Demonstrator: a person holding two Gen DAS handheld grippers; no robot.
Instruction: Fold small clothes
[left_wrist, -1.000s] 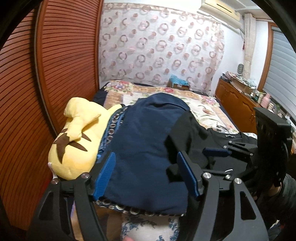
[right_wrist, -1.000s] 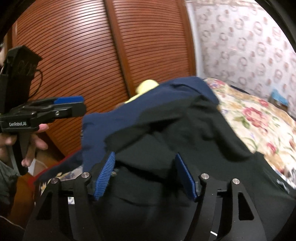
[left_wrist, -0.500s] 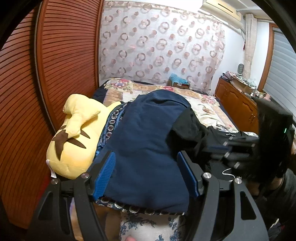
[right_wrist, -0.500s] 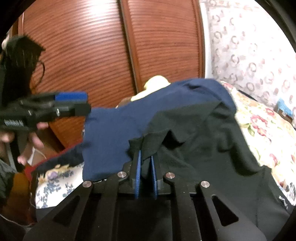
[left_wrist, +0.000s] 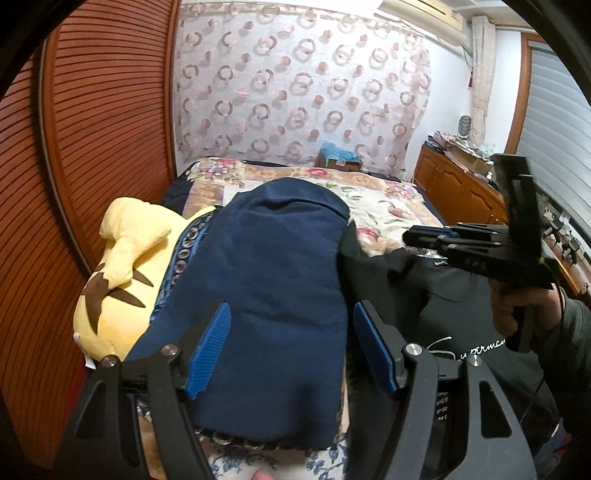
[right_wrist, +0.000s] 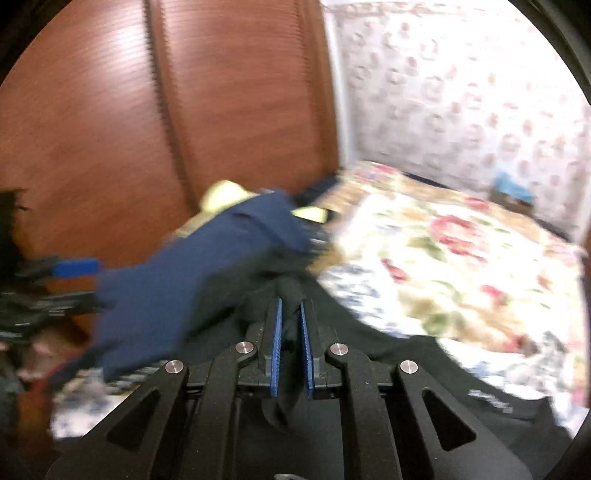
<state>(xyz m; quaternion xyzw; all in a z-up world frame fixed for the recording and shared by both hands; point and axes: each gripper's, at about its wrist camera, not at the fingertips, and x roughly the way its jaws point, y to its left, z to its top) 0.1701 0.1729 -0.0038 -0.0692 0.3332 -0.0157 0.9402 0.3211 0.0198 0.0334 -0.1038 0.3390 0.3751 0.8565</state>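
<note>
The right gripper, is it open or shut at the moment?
Shut on the black garment. In the right wrist view the right gripper has its blue fingers nearly together, with a bunch of black cloth pinched between them.

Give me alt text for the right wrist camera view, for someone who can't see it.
The right hand-held gripper is shut on a fold of black garment, with a navy blue garment draped to its left. Behind lie a floral bedspread and a slatted wooden wardrobe door; the picture is motion-blurred.
</note>
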